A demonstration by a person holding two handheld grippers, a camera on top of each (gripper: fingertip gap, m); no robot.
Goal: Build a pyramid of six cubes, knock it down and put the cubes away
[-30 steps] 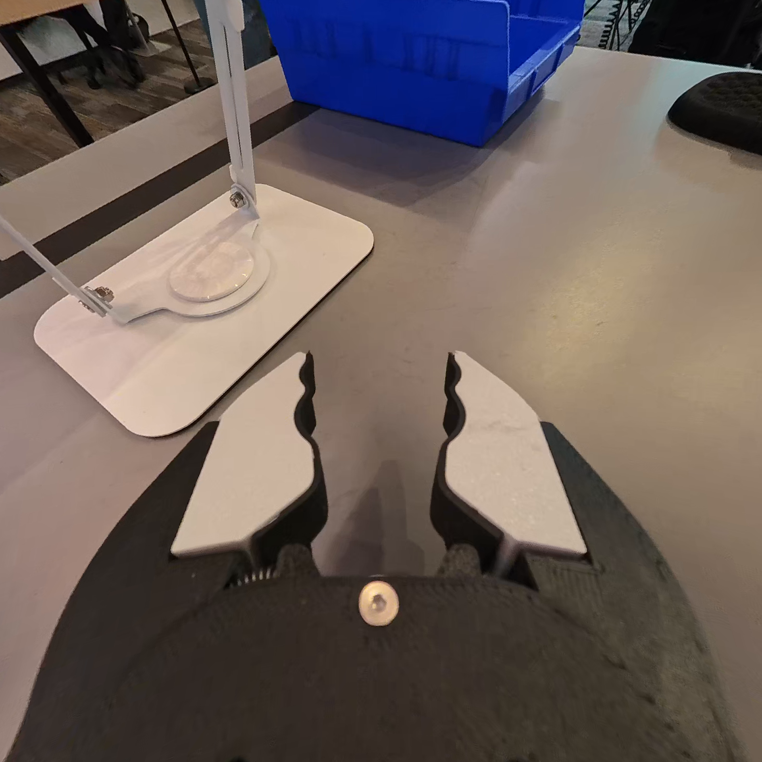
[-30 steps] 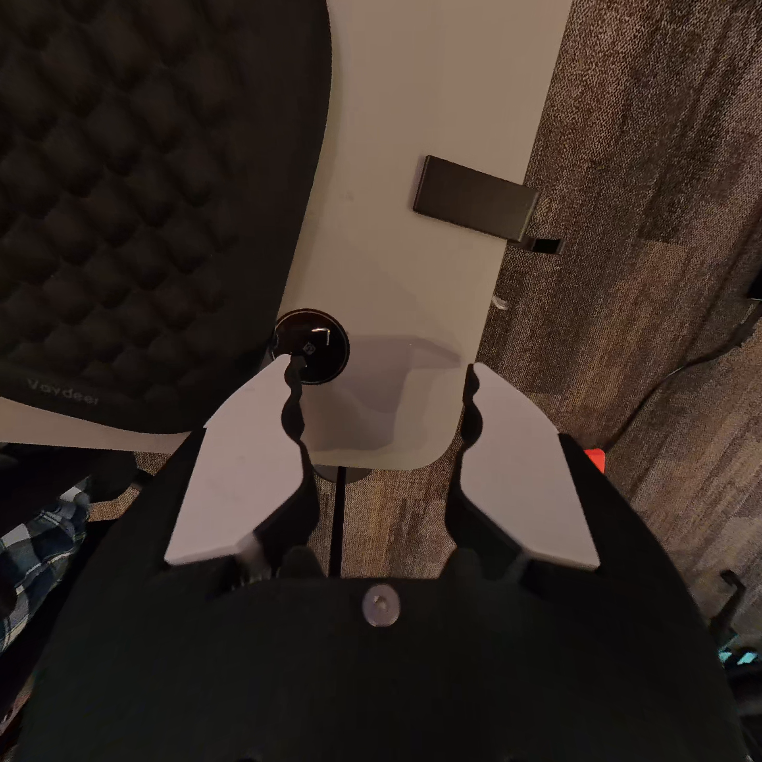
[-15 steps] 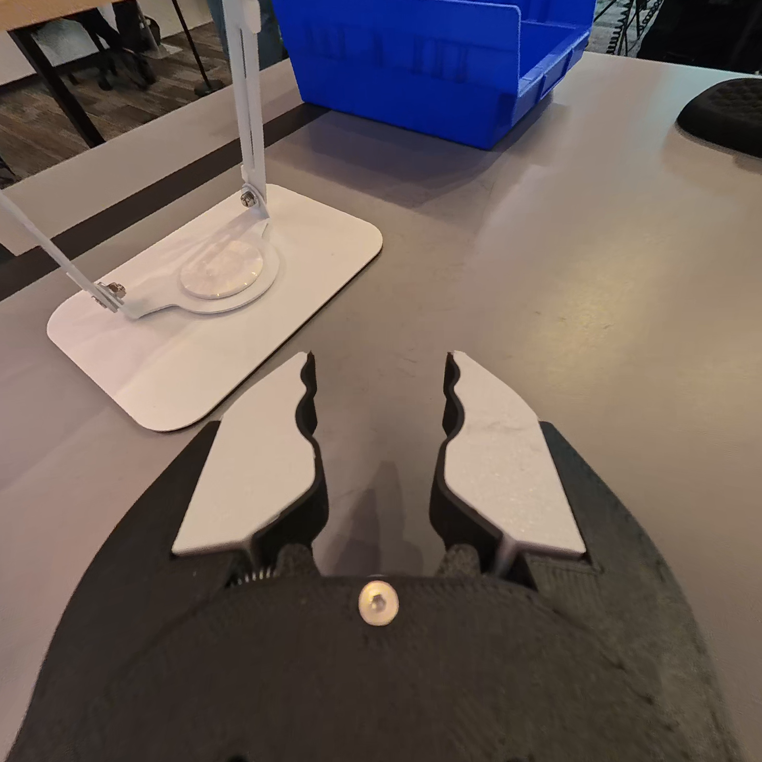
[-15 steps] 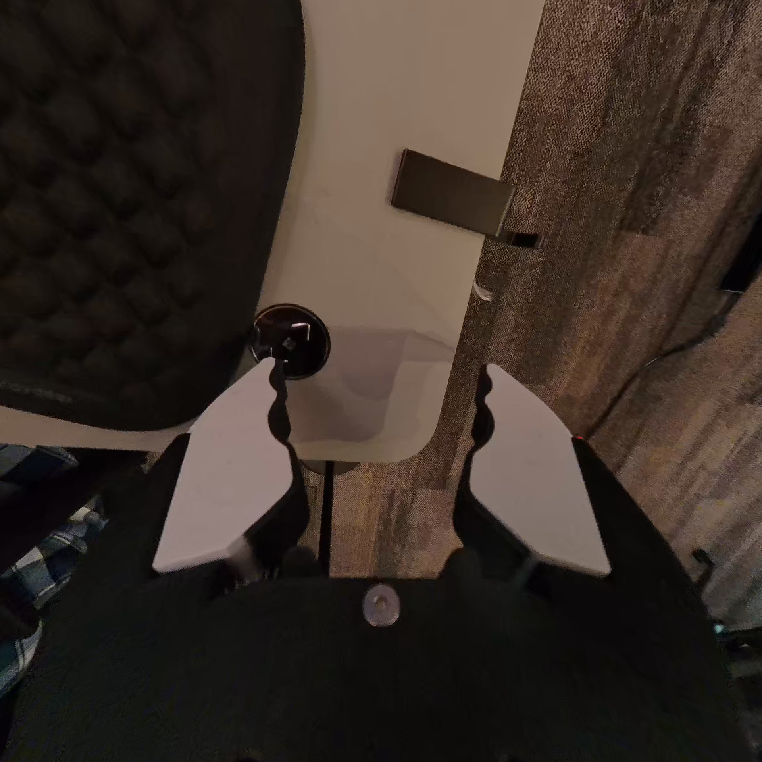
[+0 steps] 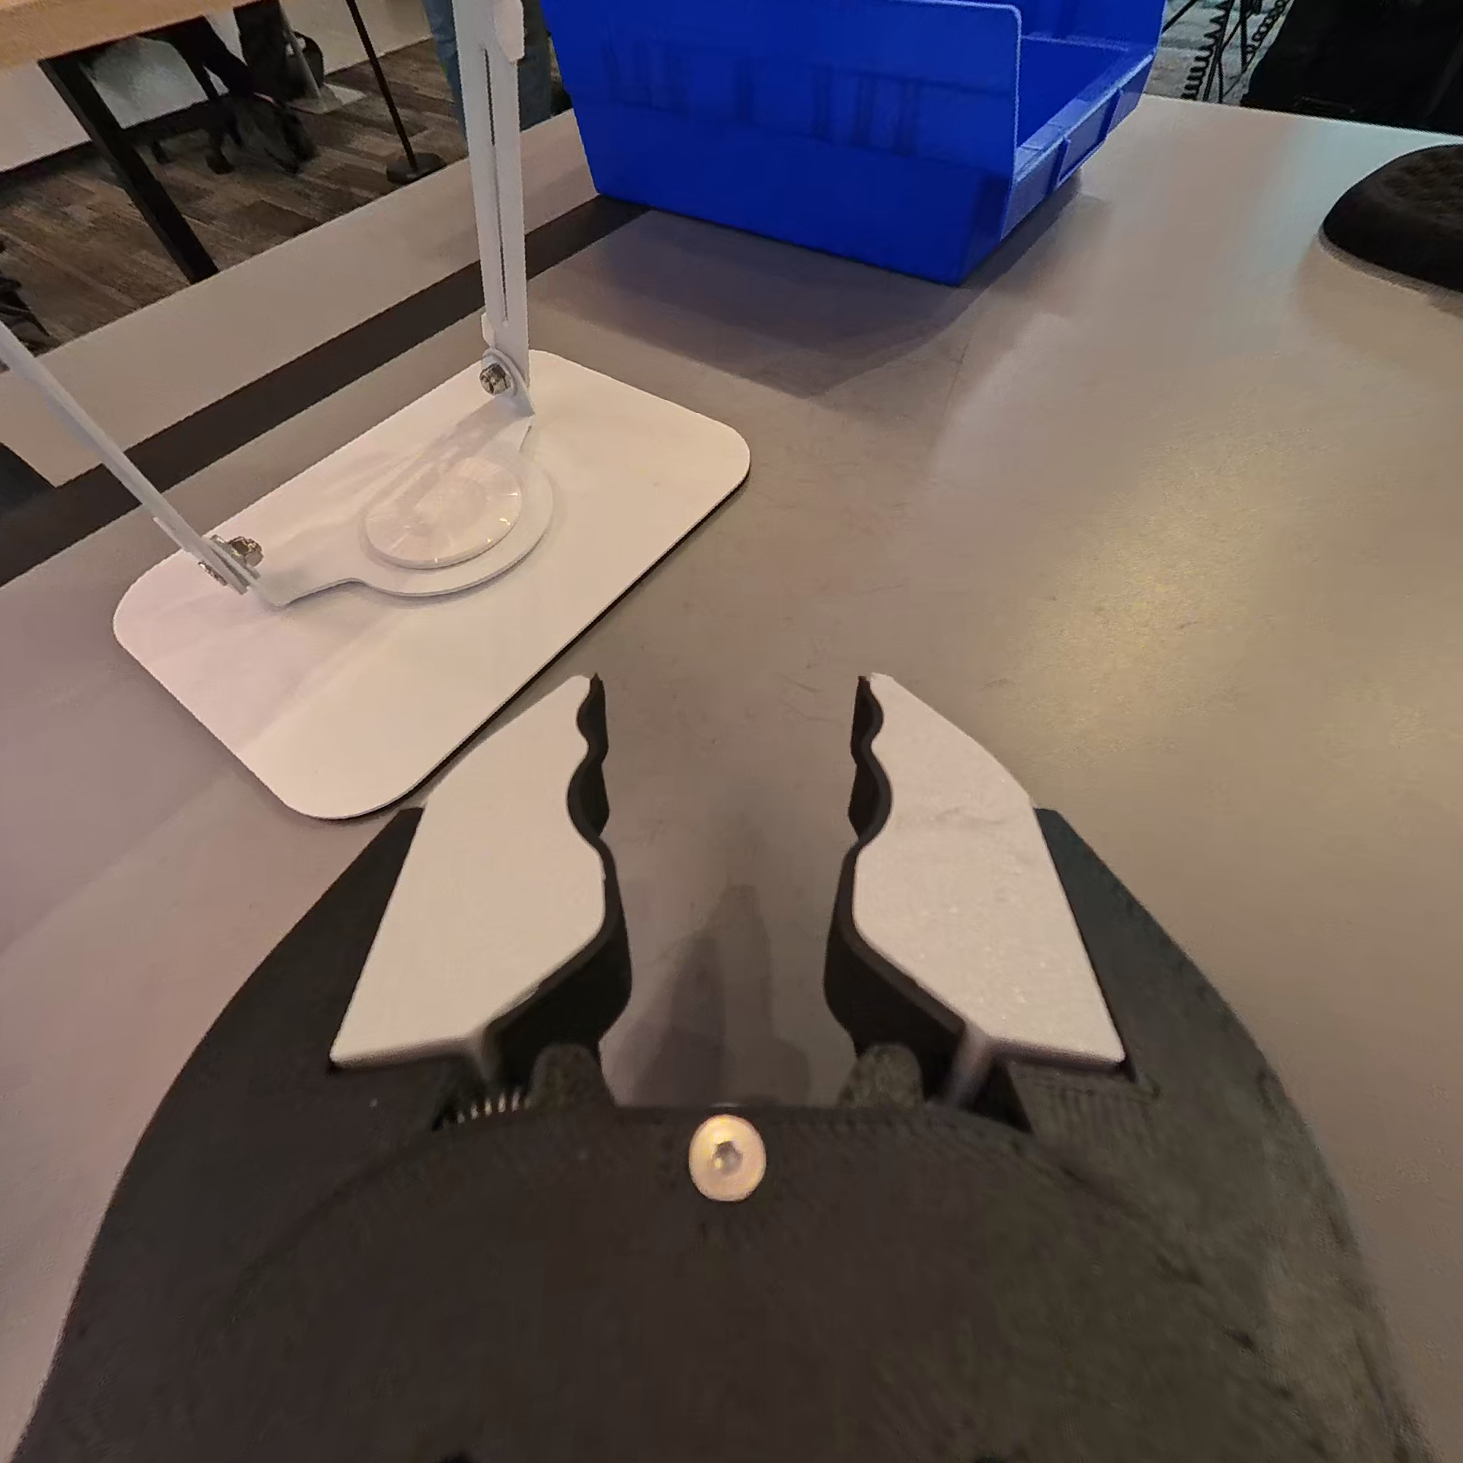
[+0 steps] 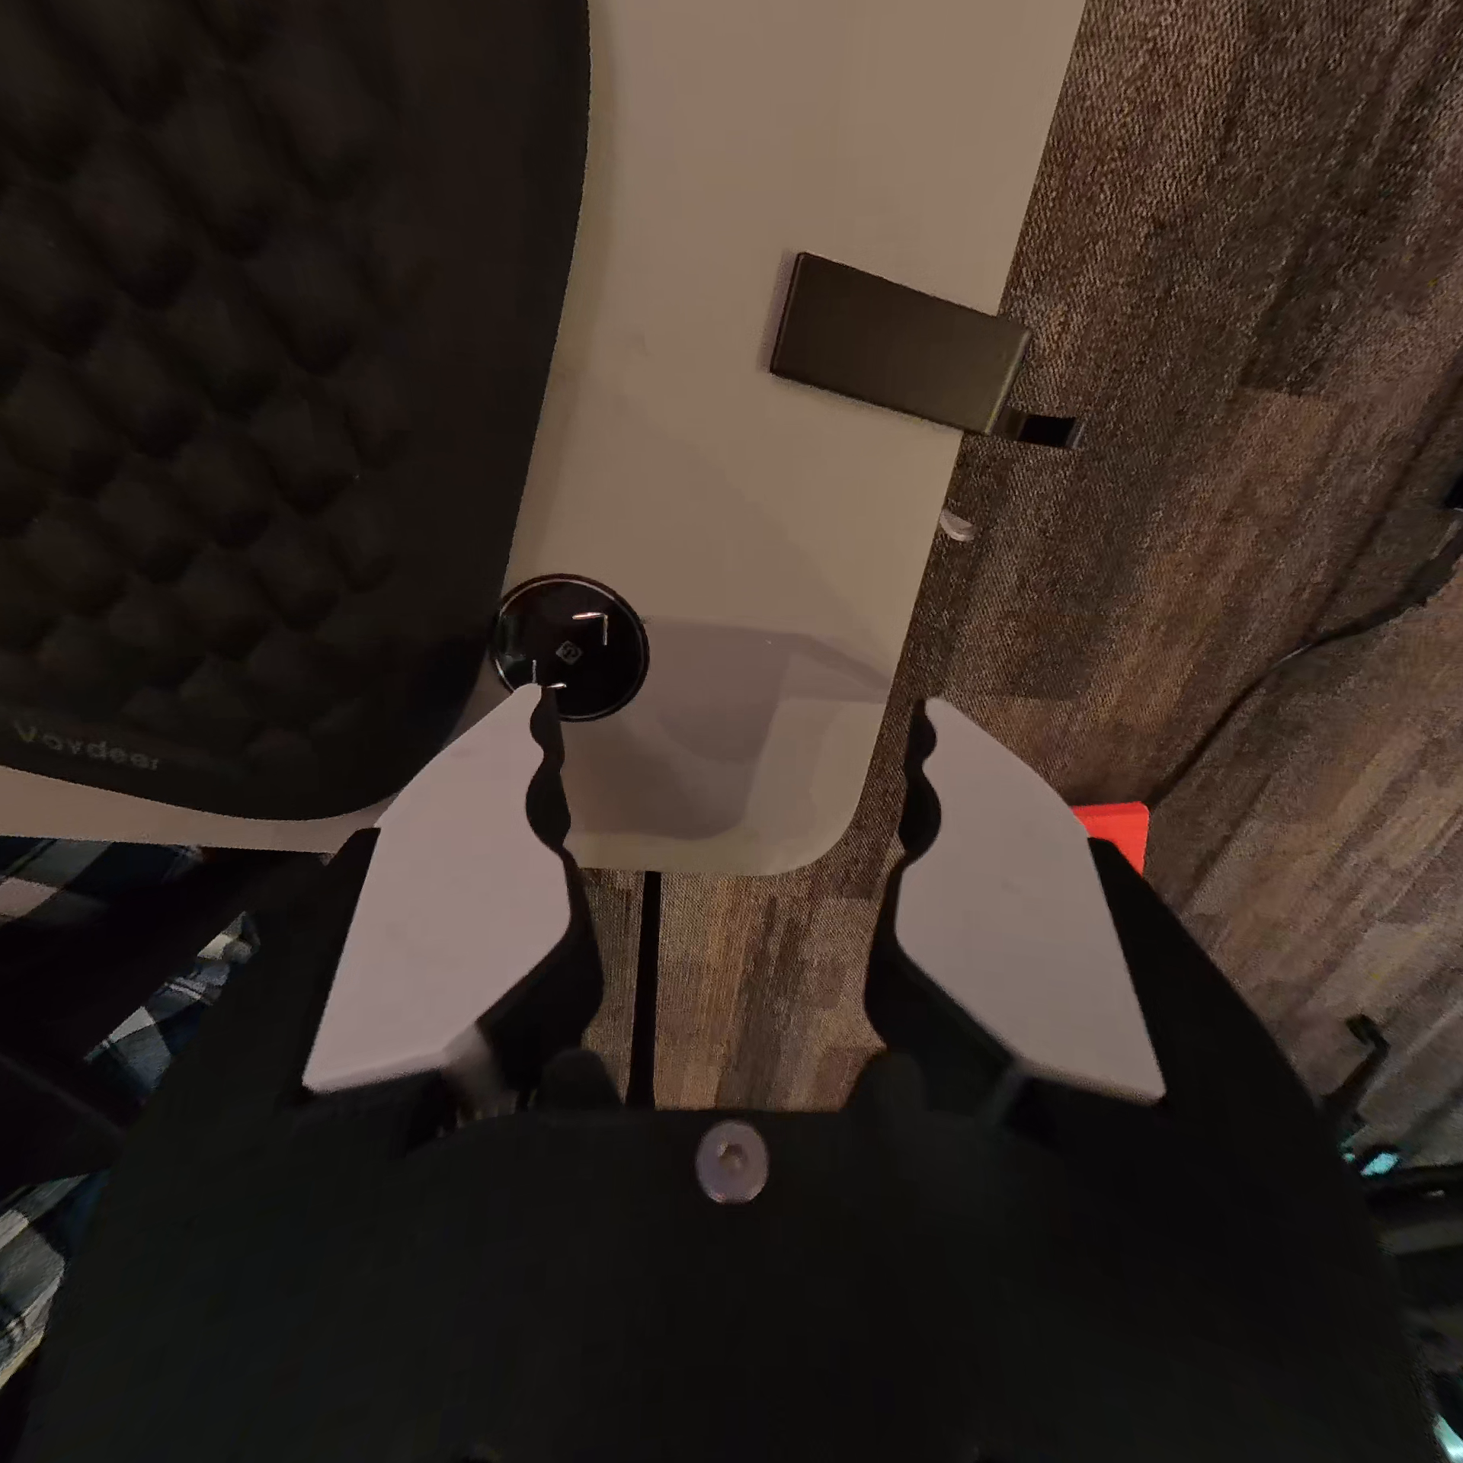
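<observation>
We see both grippers empty with jaws apart: the left gripper (image 5: 728, 689) low over bare table (image 5: 1108, 554), the right gripper (image 6: 728, 712) beyond its corner. No cubes show; the blue bin (image 5: 831, 134), top centre, presumably holds them.

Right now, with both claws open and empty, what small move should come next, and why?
Probably swing the right gripper back over the grey table: it points past the table's corner at brown carpet. No cubes show; the left gripper already faces the blue plastic bin.
</observation>
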